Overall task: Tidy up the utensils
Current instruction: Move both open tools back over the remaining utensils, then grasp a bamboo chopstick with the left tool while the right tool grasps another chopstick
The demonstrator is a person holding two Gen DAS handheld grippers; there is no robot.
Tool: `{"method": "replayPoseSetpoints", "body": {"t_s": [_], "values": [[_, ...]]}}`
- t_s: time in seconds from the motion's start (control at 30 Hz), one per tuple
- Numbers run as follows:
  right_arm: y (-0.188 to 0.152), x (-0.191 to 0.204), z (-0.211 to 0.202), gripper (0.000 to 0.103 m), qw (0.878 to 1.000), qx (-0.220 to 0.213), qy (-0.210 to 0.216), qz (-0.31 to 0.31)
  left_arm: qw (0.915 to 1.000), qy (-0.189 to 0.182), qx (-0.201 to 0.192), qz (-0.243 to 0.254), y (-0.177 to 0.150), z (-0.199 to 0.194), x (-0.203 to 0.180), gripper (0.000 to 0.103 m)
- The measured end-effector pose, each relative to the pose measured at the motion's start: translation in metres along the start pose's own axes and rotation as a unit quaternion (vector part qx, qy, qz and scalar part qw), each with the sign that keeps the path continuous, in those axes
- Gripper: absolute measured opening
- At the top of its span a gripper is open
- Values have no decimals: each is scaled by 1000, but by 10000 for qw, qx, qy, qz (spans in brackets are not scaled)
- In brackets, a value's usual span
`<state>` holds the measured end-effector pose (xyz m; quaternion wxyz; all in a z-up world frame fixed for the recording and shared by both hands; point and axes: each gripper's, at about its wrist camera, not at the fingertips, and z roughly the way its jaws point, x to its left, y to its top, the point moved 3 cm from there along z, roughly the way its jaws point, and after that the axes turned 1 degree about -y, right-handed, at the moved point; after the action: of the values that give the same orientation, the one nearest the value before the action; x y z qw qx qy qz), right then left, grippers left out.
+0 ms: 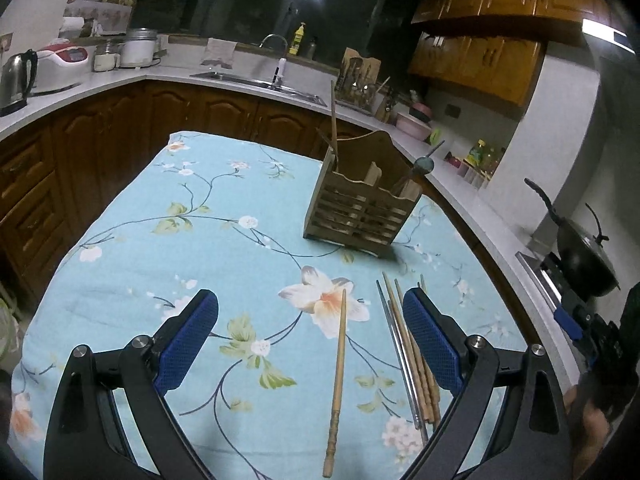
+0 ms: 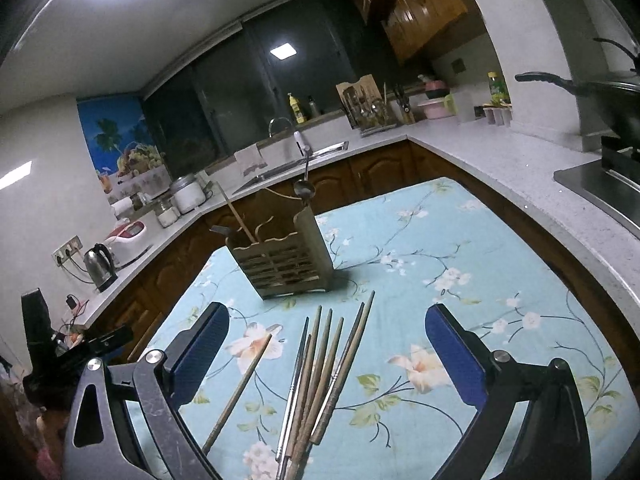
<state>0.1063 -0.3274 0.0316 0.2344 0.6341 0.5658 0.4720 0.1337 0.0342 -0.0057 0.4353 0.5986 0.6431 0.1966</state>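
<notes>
Both grippers, left (image 1: 310, 320) and right (image 2: 327, 332), hover spread and empty. Wooden holder (image 1: 360, 208) stands upper centre on the tabletop (image 1: 140, 240). Chopstick bundle (image 2: 320, 376) lies lower centre; lone chopstick (image 1: 339, 376) beside. Recommended: pinch one mid-shaft, squarely.

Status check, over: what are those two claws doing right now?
Both claws, left and right, open, empty. Single chopstick and chopstick bundle on cloth. Wooden holder ahead, path unobstructed.
</notes>
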Motion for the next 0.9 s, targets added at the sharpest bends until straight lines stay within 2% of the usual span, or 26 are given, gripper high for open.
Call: {"method": "replayPoseSetpoints", "body": {"t_s": [0.27,0.4,0.47,0.5,0.53,0.63,0.7,0.8,0.9], "values": [[-2,-5,23,100,9997,210,-116,22,9992,163,117,346,-2,18,-13,95],[-3,-9,44,96,9990,422,-146,55,9981,207,260,519,-3,32,-22,95],[-2,-10,54,81,9985,520,-136,69,9976,196,328,579,-3,40,-25,95],[-3,-10,61,70,9979,624,-153,62,9973,191,382,598,-3,44,-27,95],[-3,-10,68,61,9973,714,-141,69,9970,171,438,616,-3,48,-29,92],[-4,-7,86,43,9955,941,-19,116,9954,-8,677,673,-4,64,-35,78],[-5,-2,101,38,9938,1112,48,62,9937,-73,881,693,-6,74,-39,70],[-8,5,120,26,9911,1324,131,-19,9894,-152,1221,766,-11,95,-44,61],[-14,9,143,25,9869,1605,139,-115,9834,-119,1577,890,-19,116,-48,52]]}}
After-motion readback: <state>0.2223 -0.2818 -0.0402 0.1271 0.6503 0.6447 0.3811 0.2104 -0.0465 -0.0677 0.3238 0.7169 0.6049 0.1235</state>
